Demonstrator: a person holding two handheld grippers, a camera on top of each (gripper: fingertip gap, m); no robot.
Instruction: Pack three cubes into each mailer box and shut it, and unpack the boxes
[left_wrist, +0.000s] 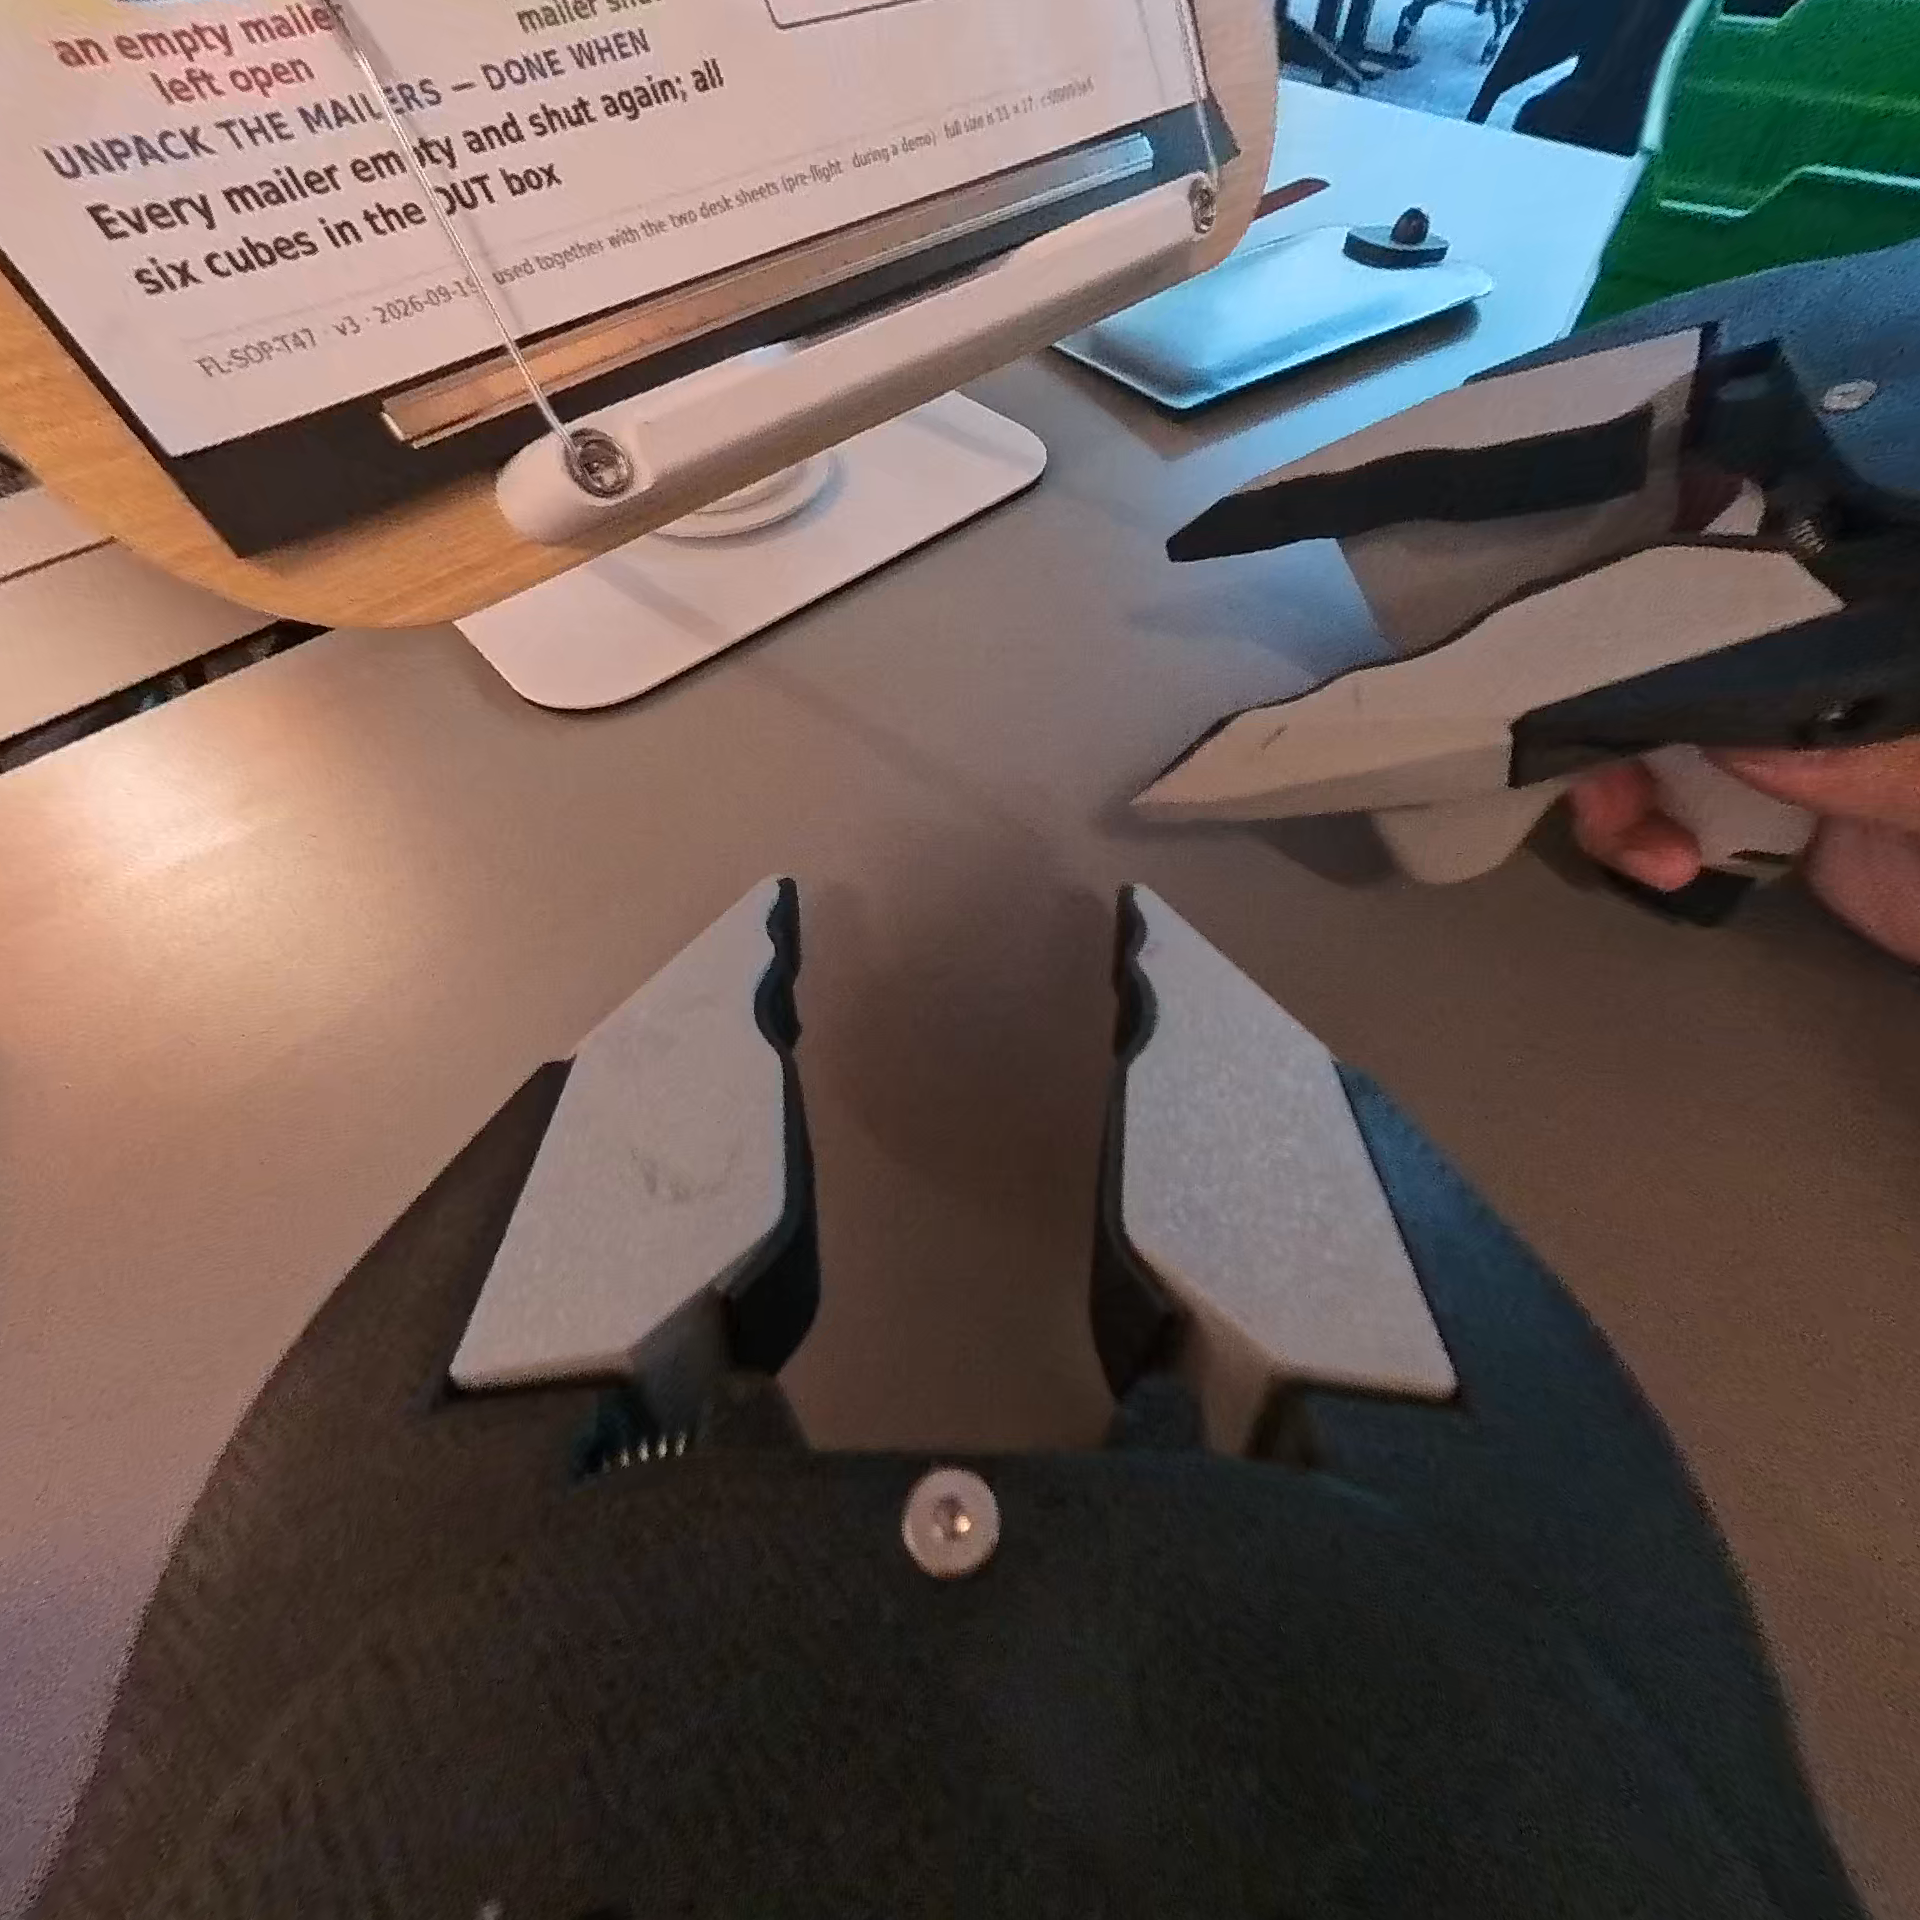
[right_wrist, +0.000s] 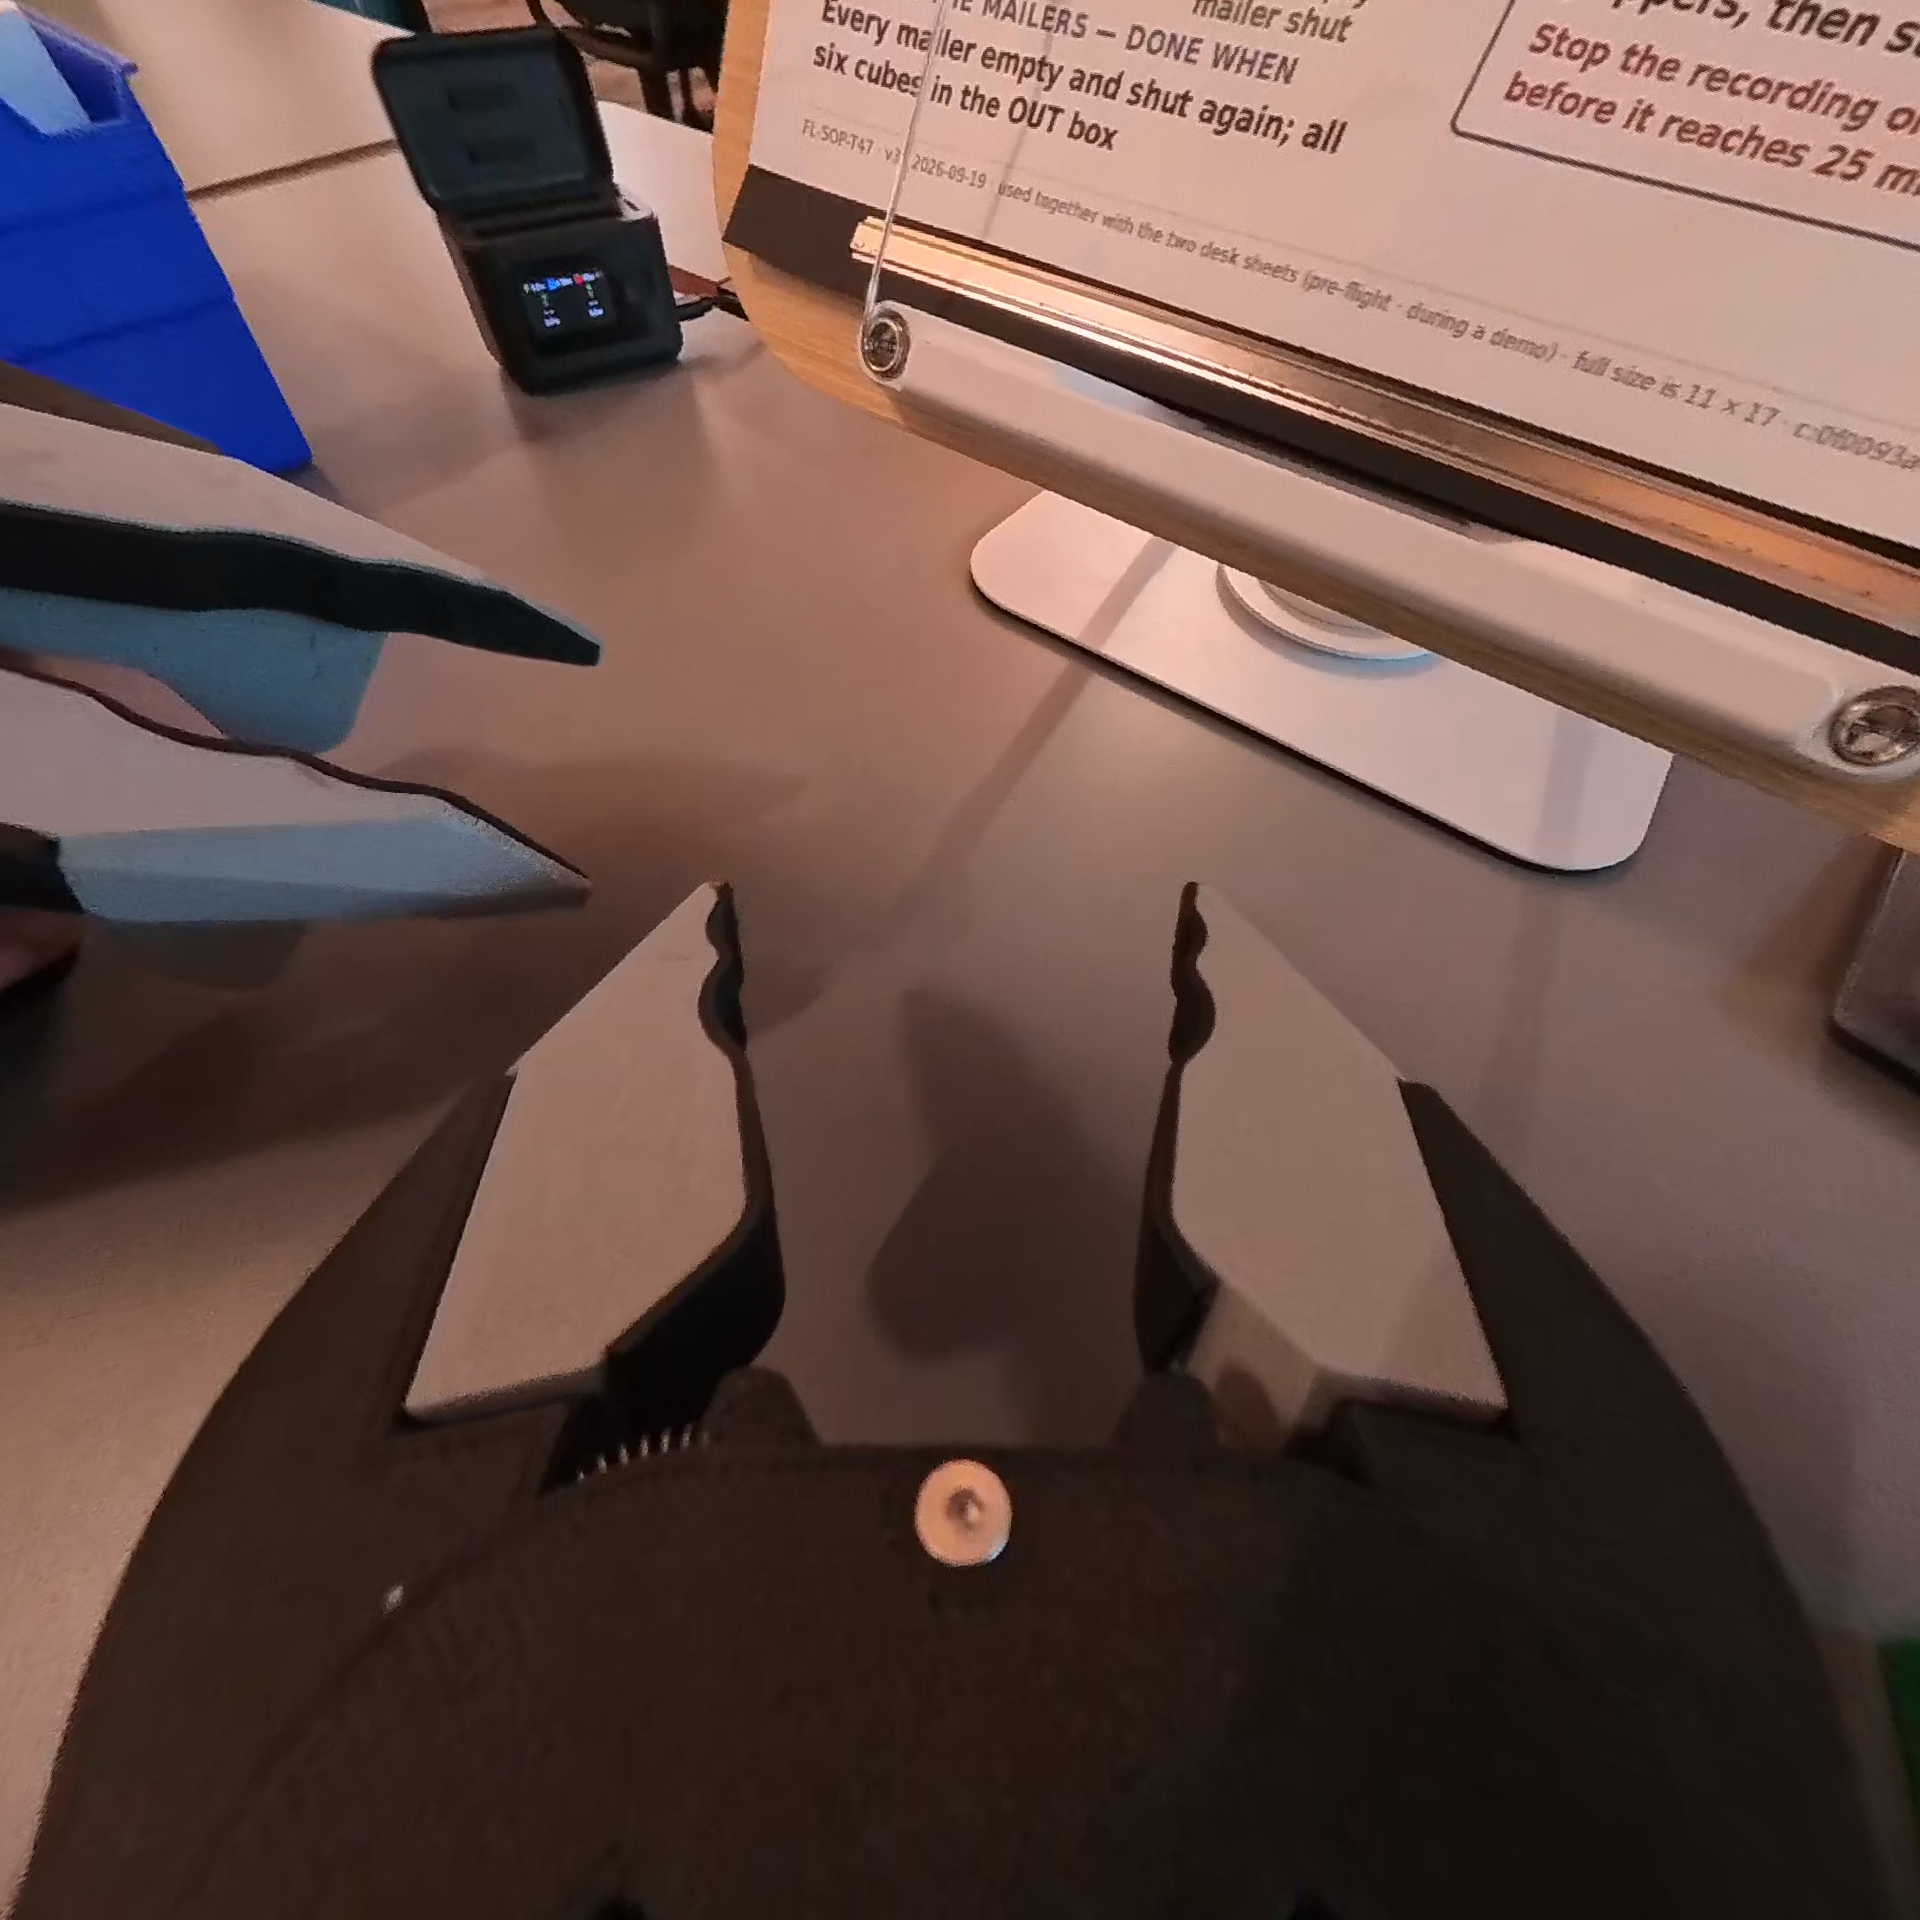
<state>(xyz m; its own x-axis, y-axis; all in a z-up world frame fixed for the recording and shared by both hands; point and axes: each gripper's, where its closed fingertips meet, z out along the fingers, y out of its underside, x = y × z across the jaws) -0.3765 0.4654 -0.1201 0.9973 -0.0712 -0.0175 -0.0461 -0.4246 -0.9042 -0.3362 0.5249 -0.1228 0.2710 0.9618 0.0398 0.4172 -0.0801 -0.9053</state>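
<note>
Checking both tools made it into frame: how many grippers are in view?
2. The left gripper hangs open over the grey table; the right gripper is open beside it.

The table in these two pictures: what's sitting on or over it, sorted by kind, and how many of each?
Grippers, jaws open and empty: 2, the left gripper and the right gripper
Instruction sign stand: 1
Blue bin: 1
Black charging case: 1
Silver tray: 1
Total: 6

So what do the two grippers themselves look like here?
Both match: the left gripper and right gripper have a black body with one silver screw and two light grey wedge fingers lined with wavy black pads. No cables or sleeves show.
</note>
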